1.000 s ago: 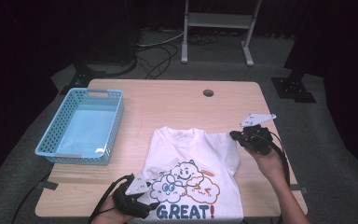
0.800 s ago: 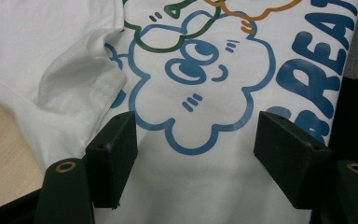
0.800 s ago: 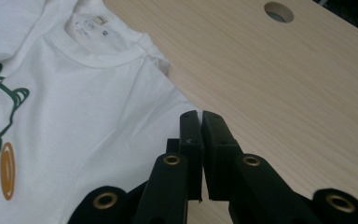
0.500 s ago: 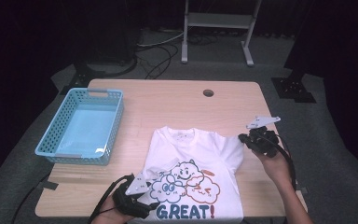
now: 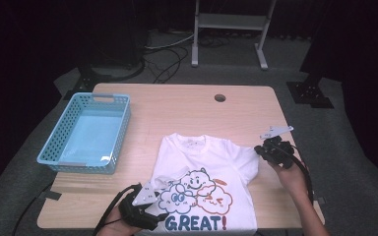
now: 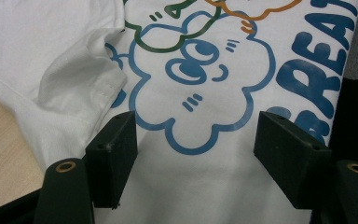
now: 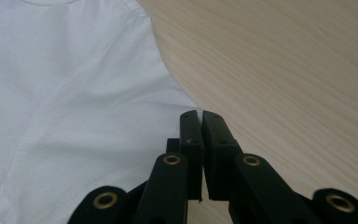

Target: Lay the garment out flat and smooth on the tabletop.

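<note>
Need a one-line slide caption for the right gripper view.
Right gripper, jaws shut, poised at the white T-shirt's sleeve edge on the wooden table.

From the high view, I could not see the bottom hem of the white T-shirt [image 5: 204,167]; the frame's lower edge cut it off just under the blue lettering. The left tongs [image 5: 153,209] covered part of the shirt's lower left side, and the hand holding them ran out of frame. In the left gripper view, the printed word [image 6: 321,60] was cropped at the right edge. In the right gripper view, I could not tell whether the closed right tongs [image 7: 200,116] pinched the sleeve edge or only rested beside it.
</note>
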The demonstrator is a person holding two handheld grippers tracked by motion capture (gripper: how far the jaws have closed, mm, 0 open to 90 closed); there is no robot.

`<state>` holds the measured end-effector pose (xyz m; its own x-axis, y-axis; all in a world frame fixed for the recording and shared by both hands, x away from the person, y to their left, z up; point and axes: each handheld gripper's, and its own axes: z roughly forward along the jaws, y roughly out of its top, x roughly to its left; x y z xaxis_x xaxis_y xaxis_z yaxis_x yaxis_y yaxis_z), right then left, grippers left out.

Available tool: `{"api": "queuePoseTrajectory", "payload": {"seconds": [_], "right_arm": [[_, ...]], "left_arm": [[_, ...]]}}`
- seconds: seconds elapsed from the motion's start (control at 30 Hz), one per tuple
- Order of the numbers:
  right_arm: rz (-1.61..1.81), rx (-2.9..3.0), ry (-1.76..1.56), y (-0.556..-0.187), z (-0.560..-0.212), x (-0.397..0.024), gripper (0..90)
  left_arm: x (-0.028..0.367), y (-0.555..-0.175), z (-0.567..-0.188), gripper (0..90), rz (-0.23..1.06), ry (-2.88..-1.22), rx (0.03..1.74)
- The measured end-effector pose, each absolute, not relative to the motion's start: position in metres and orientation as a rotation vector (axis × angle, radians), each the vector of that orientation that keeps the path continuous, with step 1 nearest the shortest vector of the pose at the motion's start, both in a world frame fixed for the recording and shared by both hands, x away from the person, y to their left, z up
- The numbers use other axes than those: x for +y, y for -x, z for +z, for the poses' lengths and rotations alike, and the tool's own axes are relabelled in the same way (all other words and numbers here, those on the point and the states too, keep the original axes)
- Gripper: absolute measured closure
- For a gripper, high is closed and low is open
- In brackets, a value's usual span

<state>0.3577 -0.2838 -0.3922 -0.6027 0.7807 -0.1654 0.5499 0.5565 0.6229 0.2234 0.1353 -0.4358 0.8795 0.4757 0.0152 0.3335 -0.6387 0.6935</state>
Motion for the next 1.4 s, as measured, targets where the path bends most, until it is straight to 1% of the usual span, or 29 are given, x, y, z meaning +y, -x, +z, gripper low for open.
{"api": "queuePoseTrajectory", "payload": {"seconds": [0.53,0.6,0.77,0.93,1.07,1.17,1.27,1.4], "right_arm": [[0.638,2.404,-1.109,-0.362,-0.404,-0.281,86.1],[0.632,2.375,-1.097,-0.361,-0.399,-0.279,74.2],[0.716,2.376,-1.055,-0.353,-0.385,-0.267,64.5],[0.777,2.489,-0.979,-0.353,-0.389,-0.237,55.1],[0.779,2.576,-0.952,-0.358,-0.403,-0.211,49.6],[0.776,2.626,-0.945,-0.365,-0.411,-0.199,48.9],[0.769,2.645,-0.963,-0.37,-0.416,-0.193,46.4],[0.775,2.634,-1.006,-0.377,-0.42,-0.195,46.3]], "left_arm": [[0.136,-0.223,-0.436,29.6,0.253,-2.317,0.578],[0.135,-0.223,-0.436,29.6,0.253,-2.319,0.578],[0.135,-0.224,-0.436,29.4,0.254,-2.324,0.577],[0.135,-0.224,-0.436,29.4,0.254,-2.323,0.578],[0.135,-0.224,-0.436,29.4,0.255,-2.323,0.579],[0.135,-0.224,-0.436,29.4,0.253,-2.324,0.574],[0.135,-0.224,-0.436,29.4,0.252,-2.322,0.574],[0.136,-0.224,-0.436,29.4,0.251,-2.32,0.57]]}}
